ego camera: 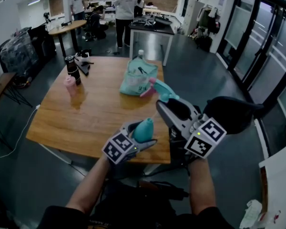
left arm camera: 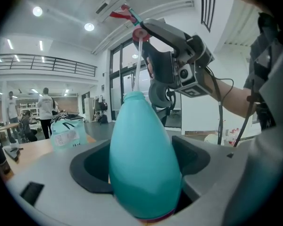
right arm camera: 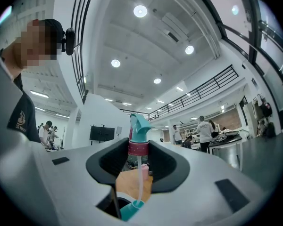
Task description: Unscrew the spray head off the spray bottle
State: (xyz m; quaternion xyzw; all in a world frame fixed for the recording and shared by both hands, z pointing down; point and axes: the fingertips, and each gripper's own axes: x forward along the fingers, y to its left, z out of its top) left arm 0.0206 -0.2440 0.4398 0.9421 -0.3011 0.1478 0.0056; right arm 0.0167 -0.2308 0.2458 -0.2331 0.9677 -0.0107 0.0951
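- Your left gripper (ego camera: 142,138) is clamped on the belly of the teal spray bottle (left arm camera: 142,164), neck pointing up; the left gripper view shows both pads pressed on it.
- Your right gripper (right arm camera: 137,147) is closed on the spray head (right arm camera: 139,126) at its pink collar (right arm camera: 137,148), at 12 o'clock above the bottle.
- Only the gripper views show the dip tube (left arm camera: 137,65): the collar is clear of the neck, and the tube's lower end reaches into it.
- Only the head view shows the wooden table (ego camera: 86,113): both grippers hang over its near right corner, close to the front edge.
- A teal pouch (ego camera: 138,78) lies at 12 o'clock; a black flask (ego camera: 72,69) and a pink cup (ego camera: 69,85) stand at 10 o'clock.
- Bare wood stretches toward 9 o'clock; a black chair (ego camera: 233,111) is near at 3 o'clock.
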